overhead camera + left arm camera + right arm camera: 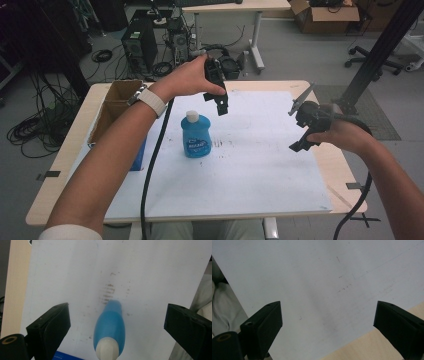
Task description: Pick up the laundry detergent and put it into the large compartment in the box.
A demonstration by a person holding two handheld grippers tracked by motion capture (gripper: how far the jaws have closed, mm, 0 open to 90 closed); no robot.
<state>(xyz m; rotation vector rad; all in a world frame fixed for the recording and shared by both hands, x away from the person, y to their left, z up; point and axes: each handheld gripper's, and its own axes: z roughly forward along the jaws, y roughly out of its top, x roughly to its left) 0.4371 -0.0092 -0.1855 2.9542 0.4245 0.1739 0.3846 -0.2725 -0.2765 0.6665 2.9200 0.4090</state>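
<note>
Bottle (196, 135) stands near the tabletop's left edge; my left gripper (116, 322) hovers spread above its cap, right gripper (328, 322) spread, idle. Next: drop and pinch.

left wrist: white watch band (152, 101); rolled white sleeve (70, 232); both grippers (216, 89) black (thick black cables (152, 165) trailing); pale trousers (170, 231)

A lab or office workroom: behind the table (70, 150) stand computer towers (140, 47), floor cables (30, 131), a desk (235, 7), a cardboard box (325, 15) and an office chair (372, 62).
</note>
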